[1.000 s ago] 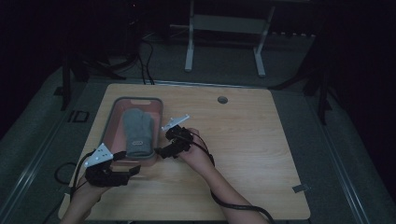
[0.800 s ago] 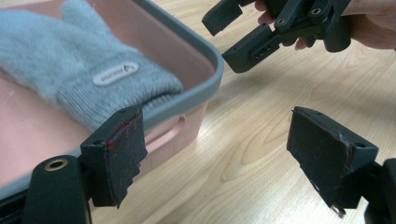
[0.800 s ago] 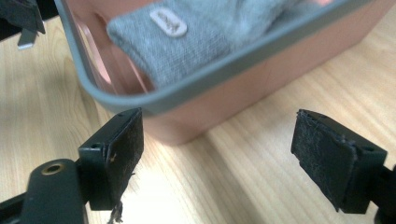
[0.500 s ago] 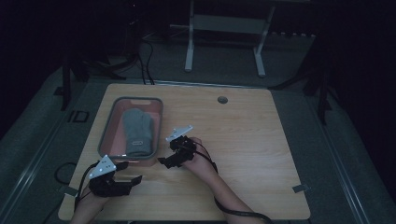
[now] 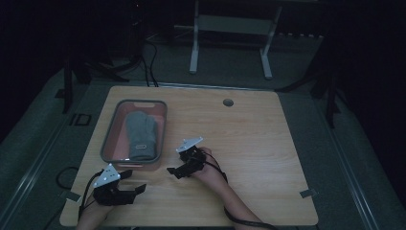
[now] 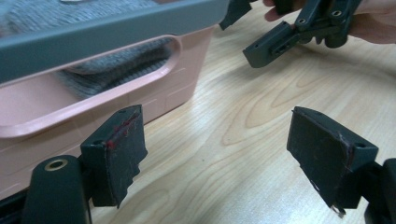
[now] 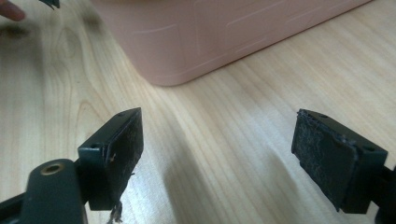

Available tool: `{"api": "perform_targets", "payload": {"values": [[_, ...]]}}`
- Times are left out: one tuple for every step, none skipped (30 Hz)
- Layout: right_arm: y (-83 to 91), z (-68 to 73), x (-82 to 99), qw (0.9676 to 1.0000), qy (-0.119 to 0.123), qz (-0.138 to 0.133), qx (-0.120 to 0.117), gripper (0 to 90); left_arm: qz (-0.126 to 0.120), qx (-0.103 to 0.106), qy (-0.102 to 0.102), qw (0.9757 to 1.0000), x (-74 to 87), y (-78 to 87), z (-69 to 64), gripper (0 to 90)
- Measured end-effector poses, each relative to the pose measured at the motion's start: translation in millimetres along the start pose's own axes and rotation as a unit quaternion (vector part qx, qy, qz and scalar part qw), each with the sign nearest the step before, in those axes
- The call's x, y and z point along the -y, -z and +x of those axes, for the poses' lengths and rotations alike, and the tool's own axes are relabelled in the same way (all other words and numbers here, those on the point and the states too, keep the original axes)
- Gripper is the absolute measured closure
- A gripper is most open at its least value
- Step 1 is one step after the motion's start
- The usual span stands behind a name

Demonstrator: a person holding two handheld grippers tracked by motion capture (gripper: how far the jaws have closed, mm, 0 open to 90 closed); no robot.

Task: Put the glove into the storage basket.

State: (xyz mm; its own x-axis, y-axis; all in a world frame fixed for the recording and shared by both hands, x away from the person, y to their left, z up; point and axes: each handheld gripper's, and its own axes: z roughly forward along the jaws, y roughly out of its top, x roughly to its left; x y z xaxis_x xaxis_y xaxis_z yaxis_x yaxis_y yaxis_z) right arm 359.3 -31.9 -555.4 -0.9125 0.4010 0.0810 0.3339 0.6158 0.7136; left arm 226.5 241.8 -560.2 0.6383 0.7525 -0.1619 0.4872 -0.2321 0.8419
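Note:
A pink bin with a grey rim point(image 5: 108, 143) stands on the left half of the wooden table, and grey knitted mittens point(image 5: 140, 133) lie inside it. My left gripper point(image 5: 135, 182) rests low by the table's front left edge, just in front of the bin, open with nothing between its jaws. In the left gripper view point(image 6: 217, 158) the bin's handle cut-out point(image 6: 93, 88) is close at the left, with the knit showing through. My right gripper point(image 5: 173, 171) lies on the table beside the bin's near right corner, open and empty. The right gripper view point(image 7: 217, 158) faces the bin's pink wall point(image 7: 210, 32).
A round cable hole point(image 5: 228, 102) sits near the table's far edge. The table's right half is bare wood point(image 5: 268, 143). Cables trail from both grippers toward the front edge. The floor and a metal frame point(image 5: 230, 43) beyond the table are dark.
Both grippers have come back from the bin toward the front edge and sunk to the tabletop. The mittens and the bin have not moved.

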Motion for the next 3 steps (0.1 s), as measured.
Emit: {"api": "perform_targets", "payload": {"values": [[0.0,-0.1,0.1,1.0,0.0,0.001,0.002,16.7,-0.001,0.003,-0.002,1.0,0.4,-0.4,0.0,20.1],[0.3,-0.1,-0.2,1.0,0.001,0.002,0.001,16.7,-0.002,0.006,-0.001,1.0,0.5,-0.6,-0.4,20.1],[0.3,-0.3,-0.5,1.0,0.001,0.003,0.0,16.7,-0.002,0.006,-0.001,1.0,0.5,-0.6,-0.4,20.1]]}}
